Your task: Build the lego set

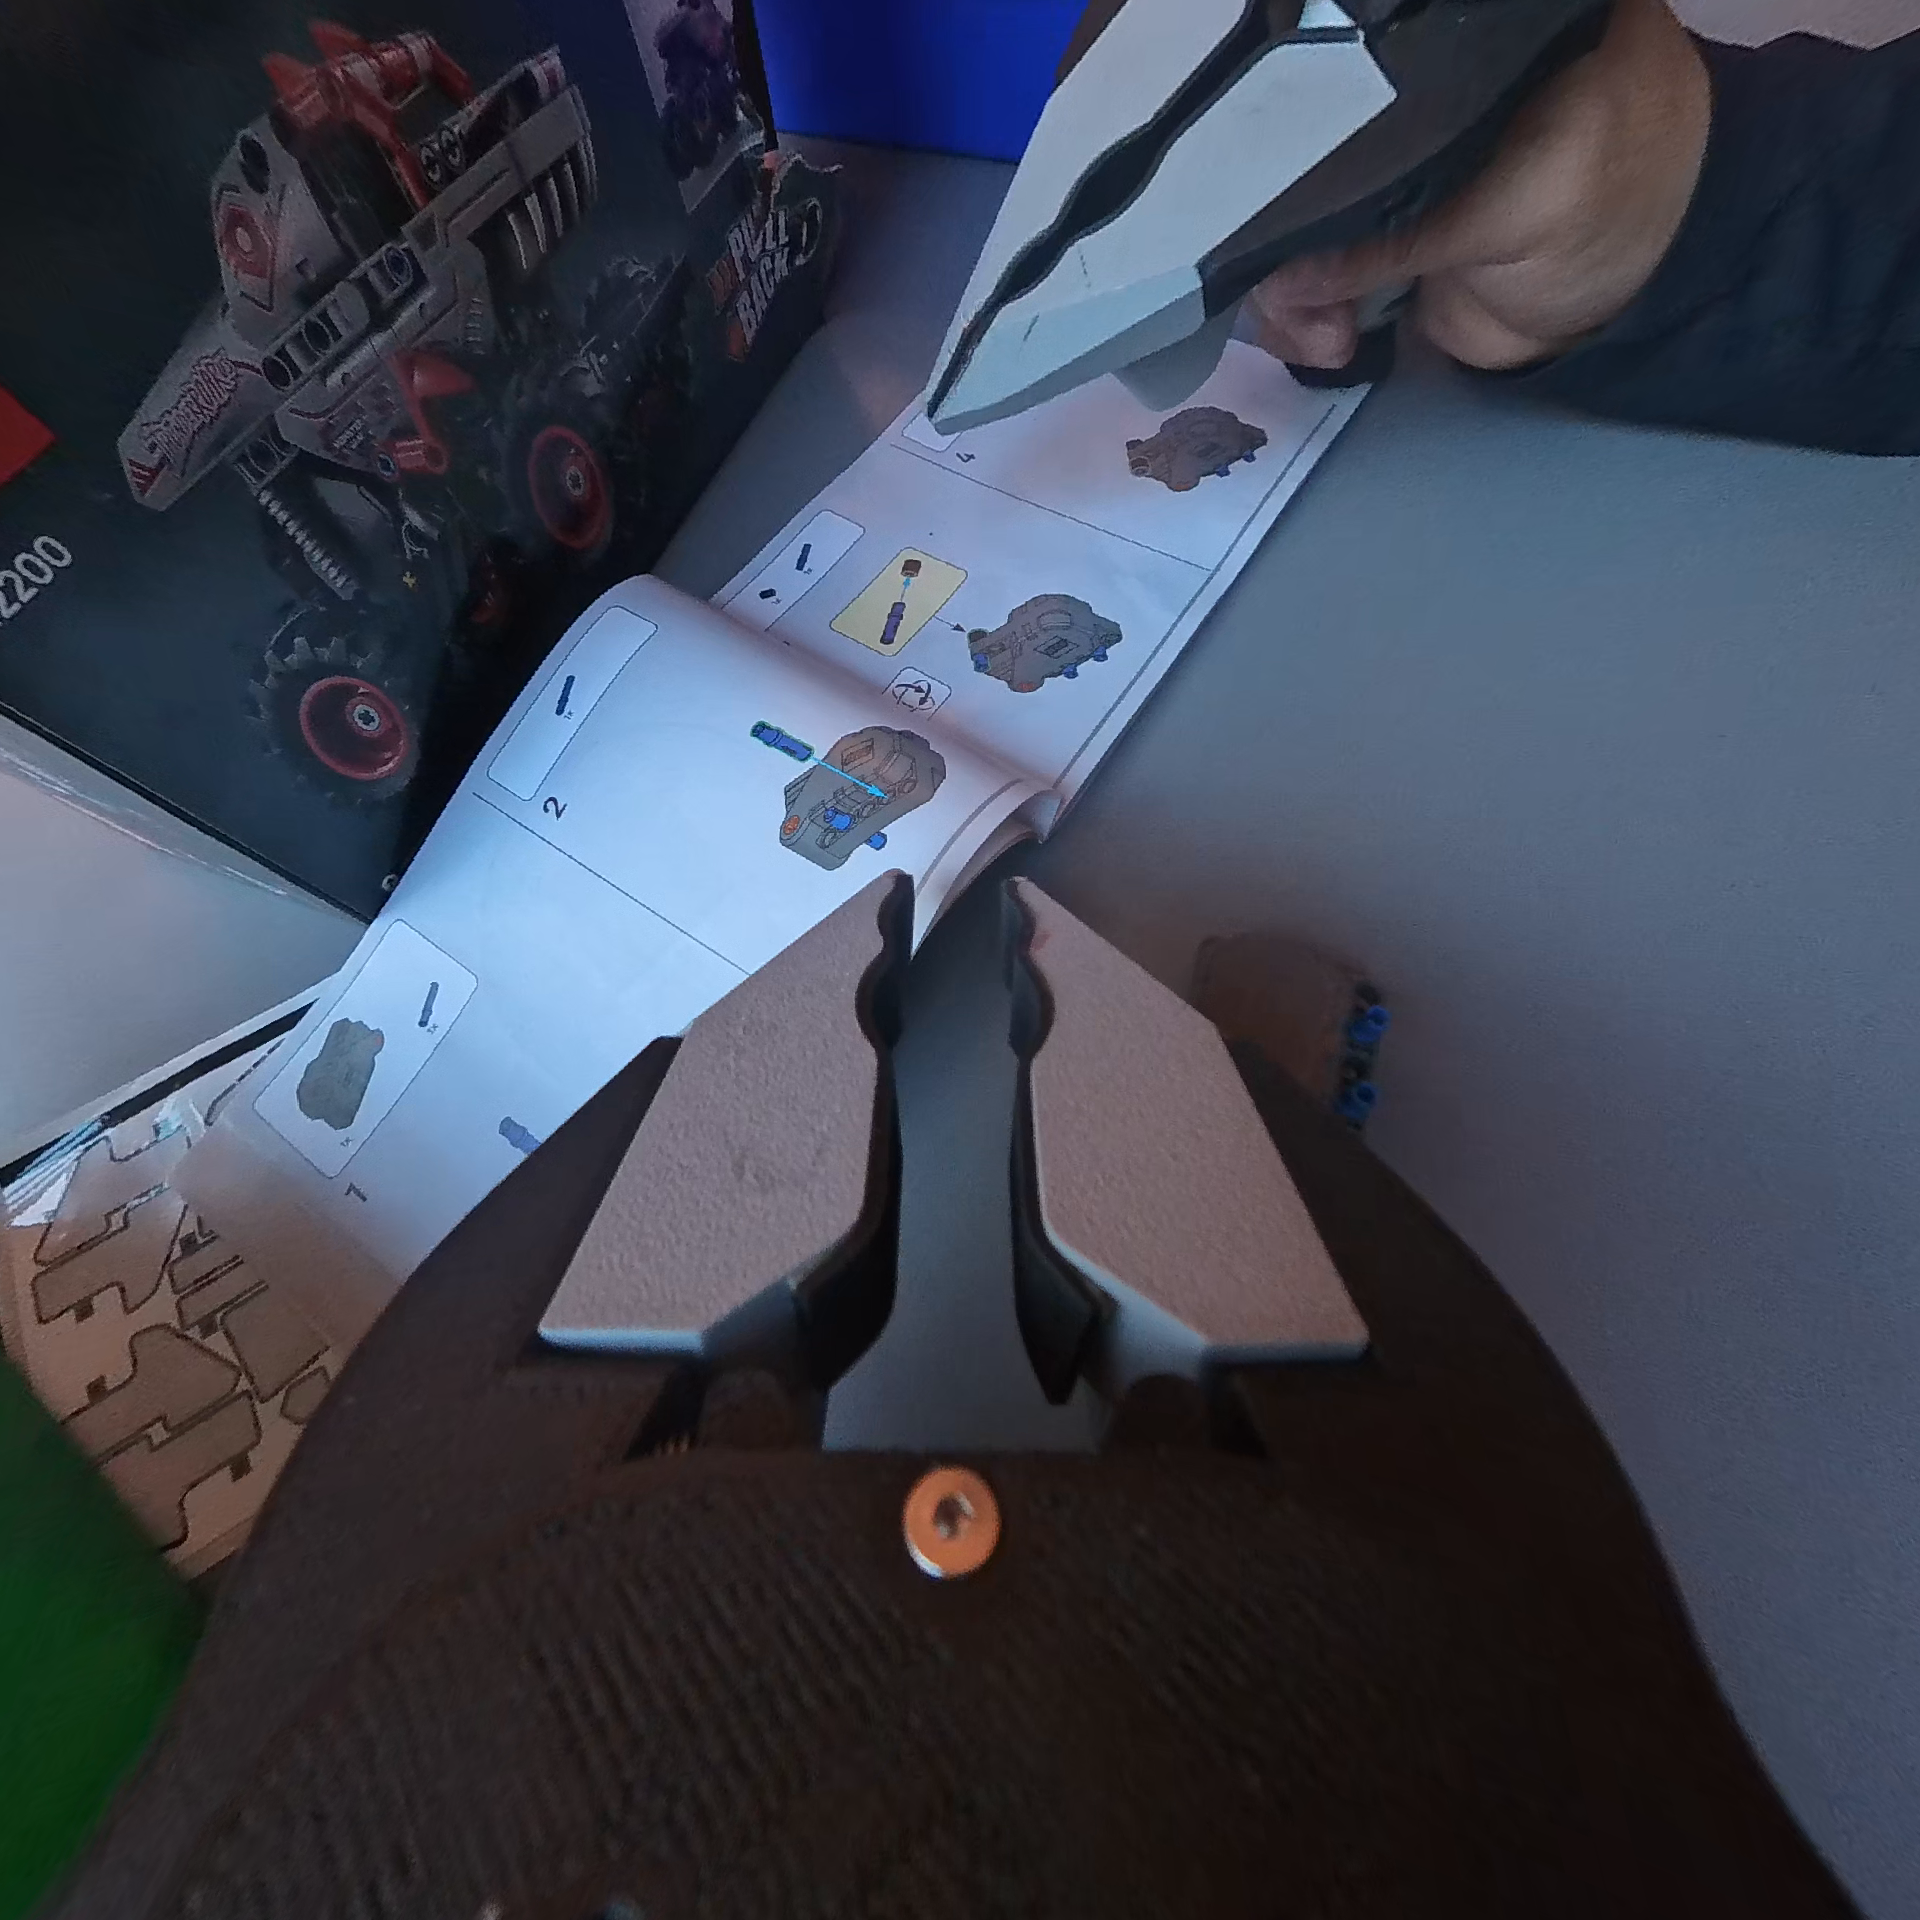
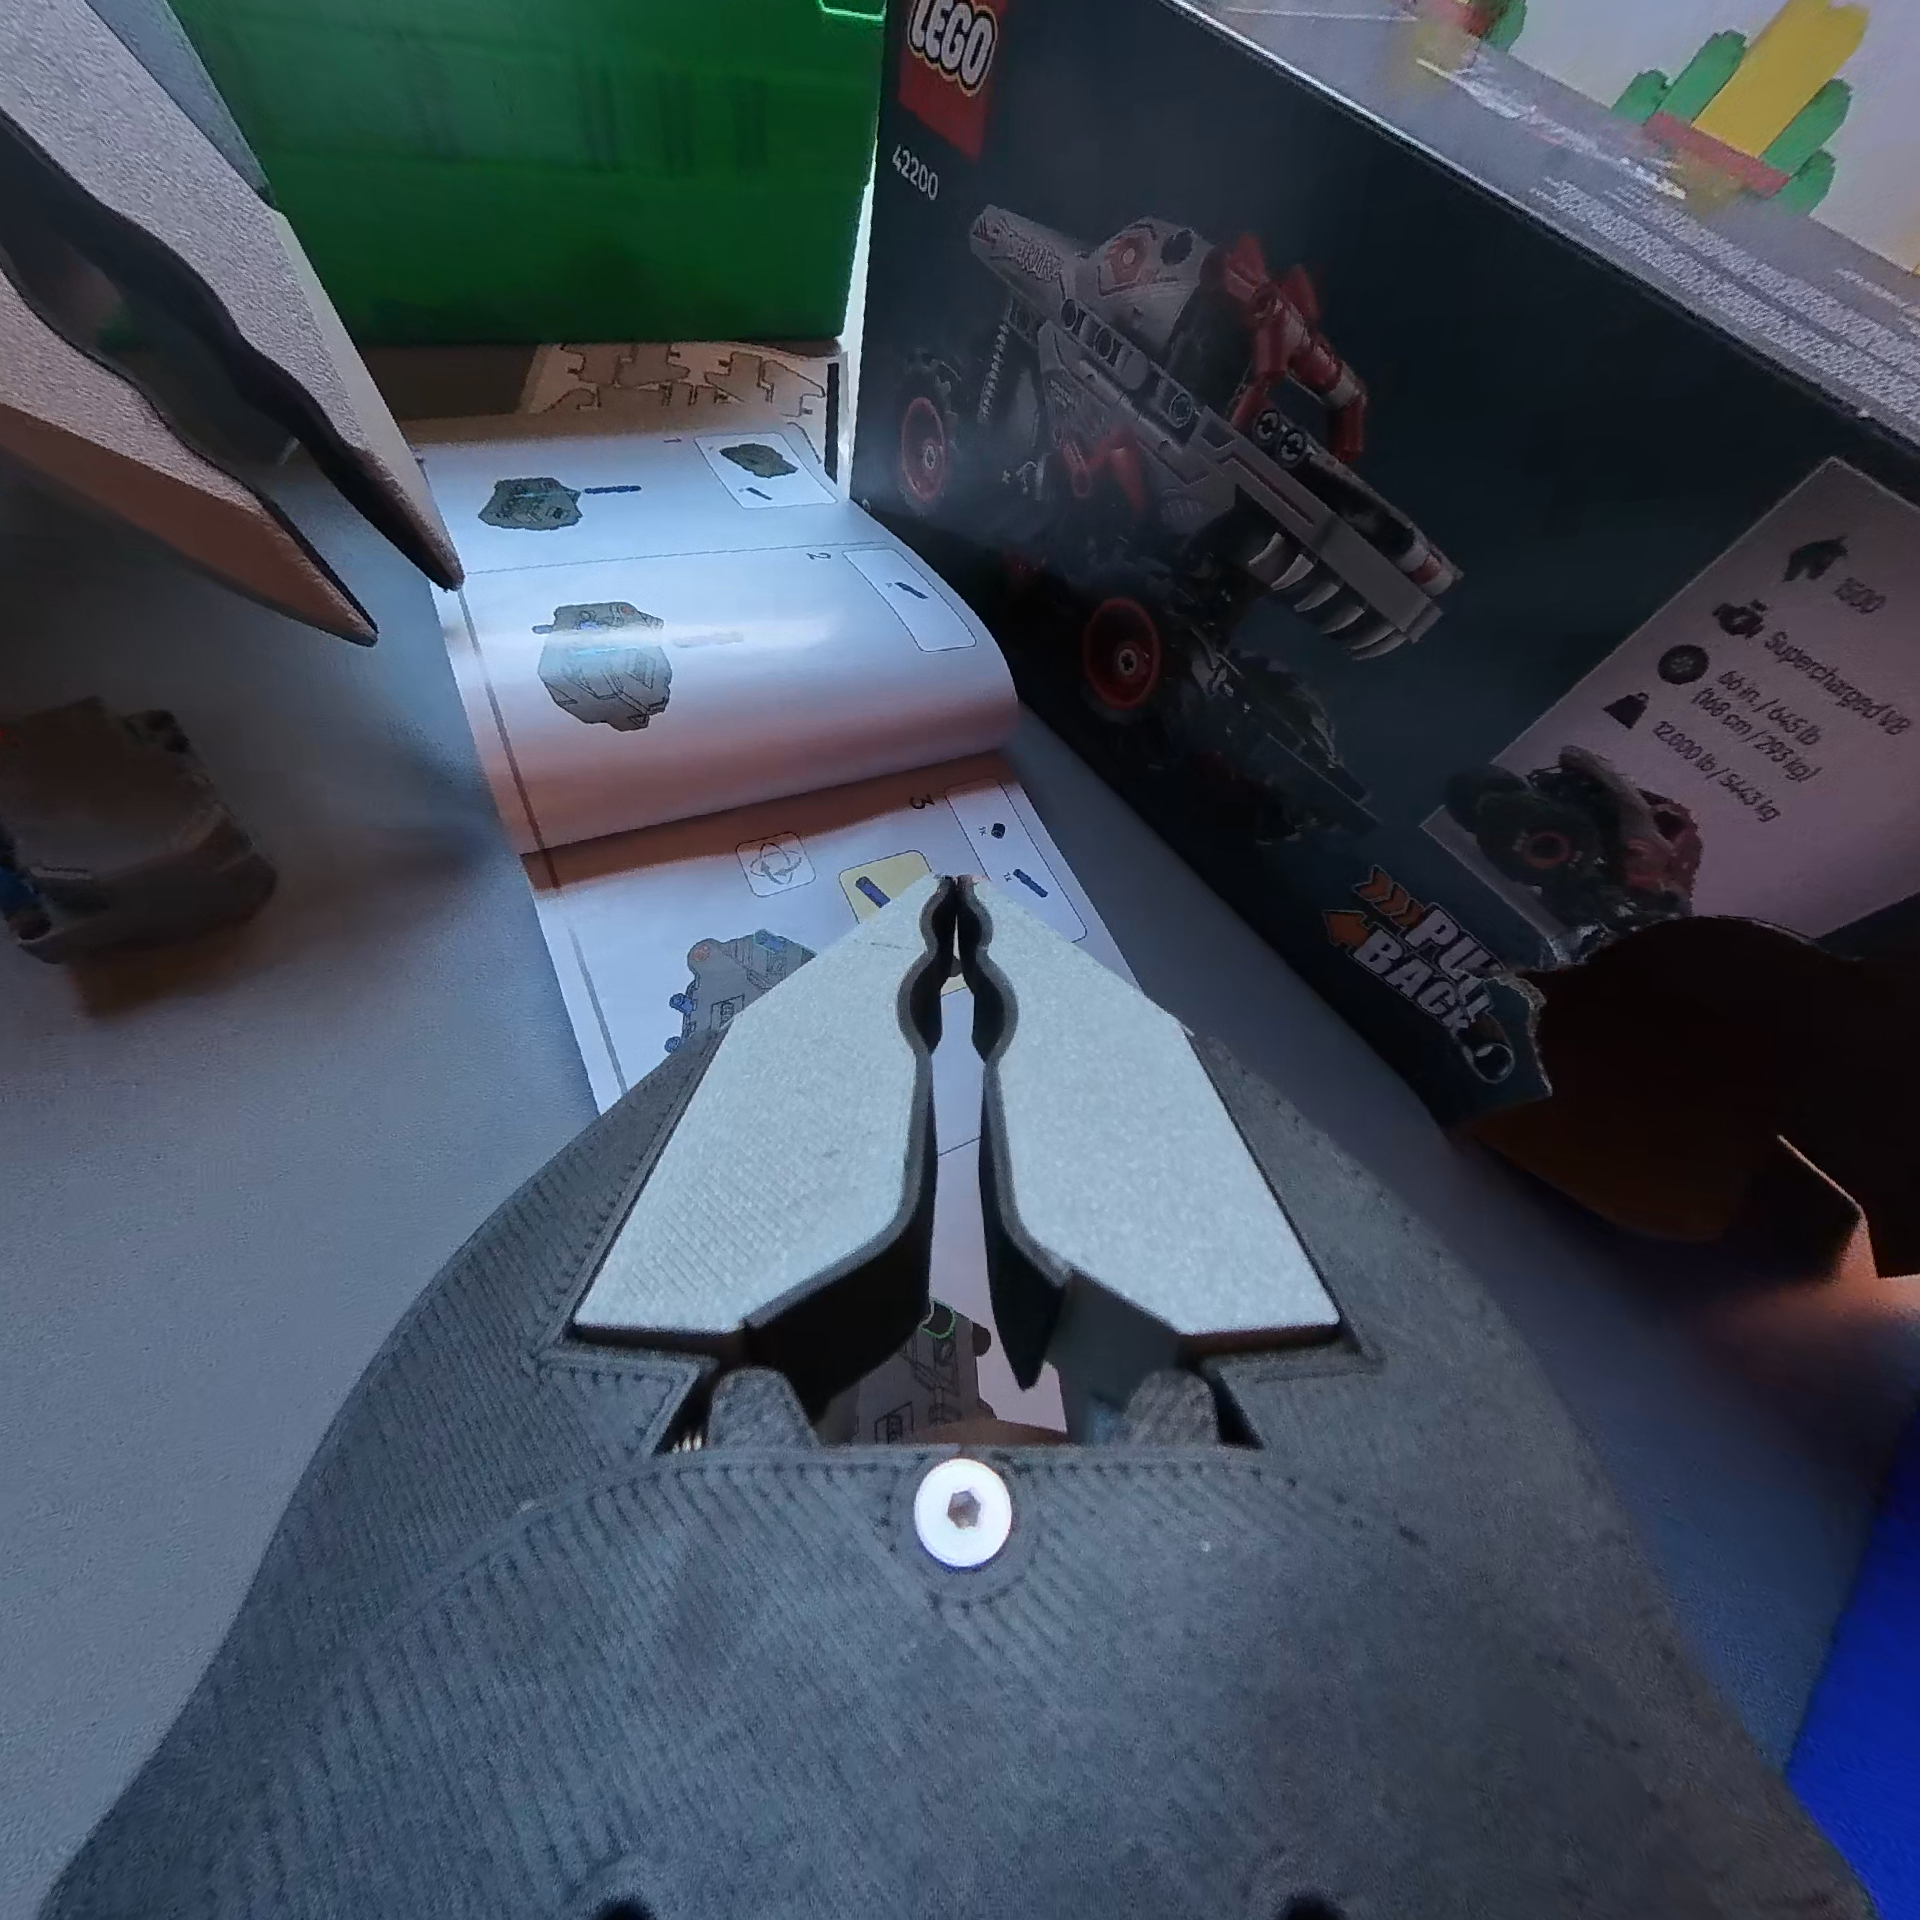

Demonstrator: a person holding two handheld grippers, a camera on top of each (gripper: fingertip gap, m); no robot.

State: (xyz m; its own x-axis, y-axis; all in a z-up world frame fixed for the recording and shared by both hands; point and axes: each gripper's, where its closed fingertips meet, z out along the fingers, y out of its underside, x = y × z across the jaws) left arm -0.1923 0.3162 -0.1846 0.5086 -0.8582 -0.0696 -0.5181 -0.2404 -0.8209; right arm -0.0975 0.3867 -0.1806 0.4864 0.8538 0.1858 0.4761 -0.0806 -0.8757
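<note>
The instruction booklet (image 1: 727, 727) lies open on the grey table; it also shows in the right wrist view (image 2: 727, 665). My right gripper (image 2: 958, 883) is shut with nothing visible in it, and its tip rests on the booklet's far page (image 1: 940, 414). My left gripper (image 1: 954, 902) is open and empty, with its tips at the booklet's near edge by the spine; it also shows in the right wrist view (image 2: 410, 608). A grey lego block with blue pins (image 1: 1299, 1023) sits on the table right of my left gripper, and also shows in the right wrist view (image 2: 125, 831).
The dark lego box (image 1: 364, 364) stands behind the booklet (image 2: 1247, 520), with a torn flap (image 2: 1714, 1070). A pale sheet with cut outlines (image 1: 156, 1299) lies at the left. A green bin (image 2: 520, 156) stands behind. A hand (image 1: 1538, 208) holds the right gripper. My right fingertips sit around 12 cm from my left ones.
</note>
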